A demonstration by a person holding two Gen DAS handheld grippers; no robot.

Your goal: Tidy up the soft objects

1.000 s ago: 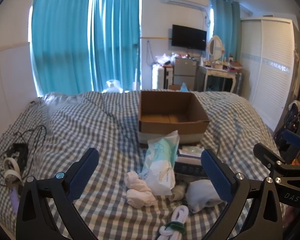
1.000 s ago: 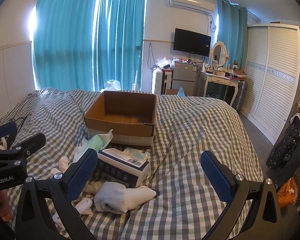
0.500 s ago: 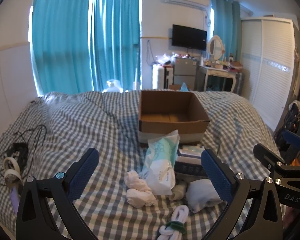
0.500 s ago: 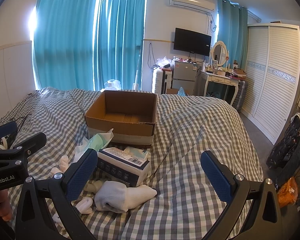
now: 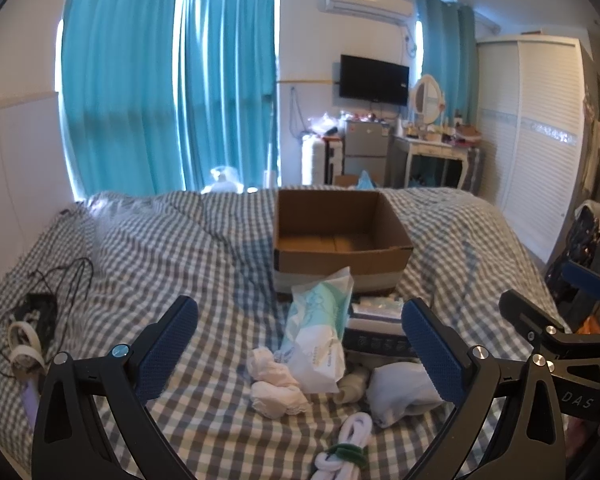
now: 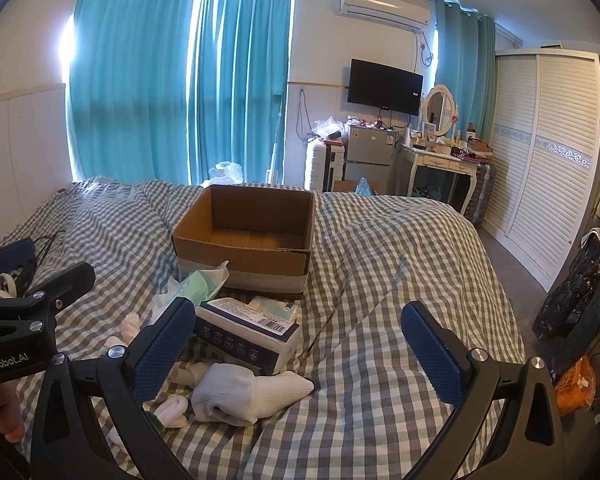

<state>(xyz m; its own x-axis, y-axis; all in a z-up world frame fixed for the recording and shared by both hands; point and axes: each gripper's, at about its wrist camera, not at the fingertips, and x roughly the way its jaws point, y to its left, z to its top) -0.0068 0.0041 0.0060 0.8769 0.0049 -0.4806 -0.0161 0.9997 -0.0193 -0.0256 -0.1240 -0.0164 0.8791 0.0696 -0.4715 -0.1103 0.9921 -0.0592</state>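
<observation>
So far nothing is packed: the cardboard box [image 5: 342, 236] sits empty on the bed [image 5: 160, 248], the socks [image 5: 276, 388] and tissue packs [image 5: 320, 340] heaped before it. My left hand-held gripper [image 5: 300, 344] and right hand-held gripper [image 6: 296, 348] both gape wide, holding nothing.

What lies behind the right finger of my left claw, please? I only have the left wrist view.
Observer: A grey-and-white sock lies flat on the checked bedcover, with its white end pointing right.
Operator: And what about the dark box beyond it?
Observer: That boxed pack has a white top with a barcode label.
Operator: Is the right claw holding anything?
Observer: No, the right claw is open and empty, its span mostly over bare bedcover to the right of the sock.
</observation>
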